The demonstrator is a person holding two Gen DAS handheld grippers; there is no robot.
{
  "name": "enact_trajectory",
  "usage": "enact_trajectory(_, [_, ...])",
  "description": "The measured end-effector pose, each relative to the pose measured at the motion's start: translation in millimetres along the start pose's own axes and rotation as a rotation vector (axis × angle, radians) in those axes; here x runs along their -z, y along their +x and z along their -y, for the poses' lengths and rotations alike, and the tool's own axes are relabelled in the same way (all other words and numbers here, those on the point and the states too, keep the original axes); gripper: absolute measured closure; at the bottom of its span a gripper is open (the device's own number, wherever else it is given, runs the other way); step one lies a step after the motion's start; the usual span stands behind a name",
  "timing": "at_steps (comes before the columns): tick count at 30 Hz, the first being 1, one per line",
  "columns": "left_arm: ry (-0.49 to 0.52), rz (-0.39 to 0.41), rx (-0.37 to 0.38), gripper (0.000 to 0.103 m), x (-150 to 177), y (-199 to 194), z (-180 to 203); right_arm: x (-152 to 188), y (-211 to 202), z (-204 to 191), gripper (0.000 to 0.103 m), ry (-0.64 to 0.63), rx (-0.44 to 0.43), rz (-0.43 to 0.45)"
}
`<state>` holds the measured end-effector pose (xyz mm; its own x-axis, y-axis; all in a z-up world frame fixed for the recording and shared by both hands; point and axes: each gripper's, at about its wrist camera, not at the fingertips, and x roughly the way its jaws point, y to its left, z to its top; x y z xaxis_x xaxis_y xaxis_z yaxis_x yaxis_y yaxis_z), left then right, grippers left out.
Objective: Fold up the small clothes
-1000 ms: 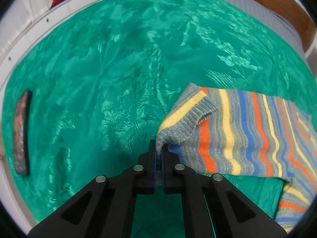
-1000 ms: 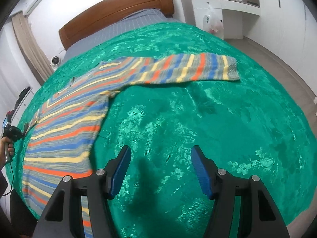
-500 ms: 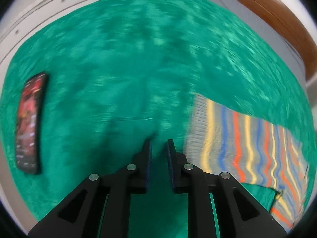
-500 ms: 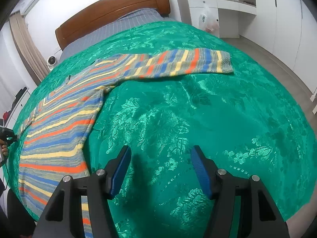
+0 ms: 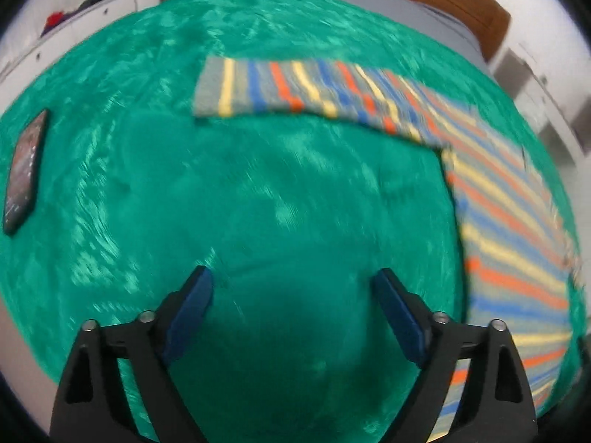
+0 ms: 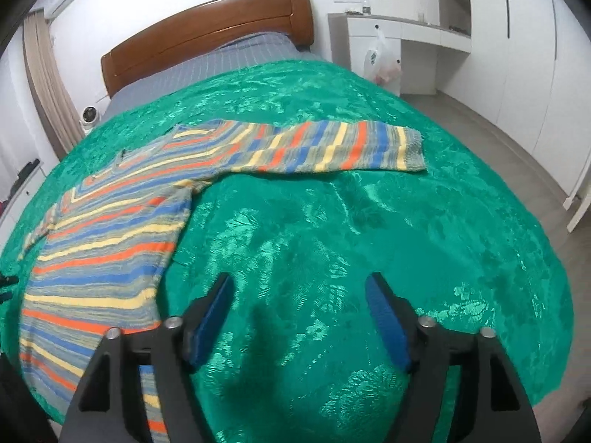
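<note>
Both black two-finger grippers with blue pads, left [image 5: 291, 288] and right [image 6: 297, 295], have just opened wide over shiny green patterned bedspread [image 6: 406, 243], nothing between them. Beyond, the striped multicolour knitted sweater [image 6: 110, 236] lies flat, sleeves outstretched.

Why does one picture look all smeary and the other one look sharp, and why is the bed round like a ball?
Left wrist view: the striped sweater and green bedspread are streaked with motion blur, though the left claw itself looks crisp. Right wrist view: sharp, with shiny glare patches on the bedspread and a dark shadow under the right claw. Both views: the fisheye lens bulges the bed and darkens the corners.
</note>
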<state>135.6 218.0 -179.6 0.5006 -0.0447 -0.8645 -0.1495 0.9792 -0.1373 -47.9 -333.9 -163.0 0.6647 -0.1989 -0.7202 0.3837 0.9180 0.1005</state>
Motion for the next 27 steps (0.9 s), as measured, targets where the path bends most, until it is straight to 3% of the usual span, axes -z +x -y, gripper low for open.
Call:
enact_trajectory(3, [0.052, 0.046, -0.011, 0.000, 13.3, 3.9, 5.0, 11.3, 10.4, 2.5, 0.018, 0.014, 0.040, -0.027])
enact_trajectory(7, [0.108, 0.110, -0.051, 0.000, 23.2, 4.4, 12.2, 25.3, 19.6, 6.3, 0.013, 0.054, 0.053, -0.039])
enact_trajectory(10, [0.115, 0.148, -0.046, 0.000, 26.6, 5.4, 9.1, 27.6, 24.2, 1.9, 0.004, 0.046, 0.052, -0.044])
enact_trajectory(14, [0.114, 0.154, -0.029, 0.000, 28.9, 4.6, 7.7, 33.2, 26.4, 0.2, 0.001, 0.055, 0.058, -0.030])
enact_trajectory(27, [0.145, 0.137, -0.082, 0.000, 32.8, 6.5, 17.1, 38.2, 32.8, -3.1, 0.000, 0.034, 0.080, -0.026])
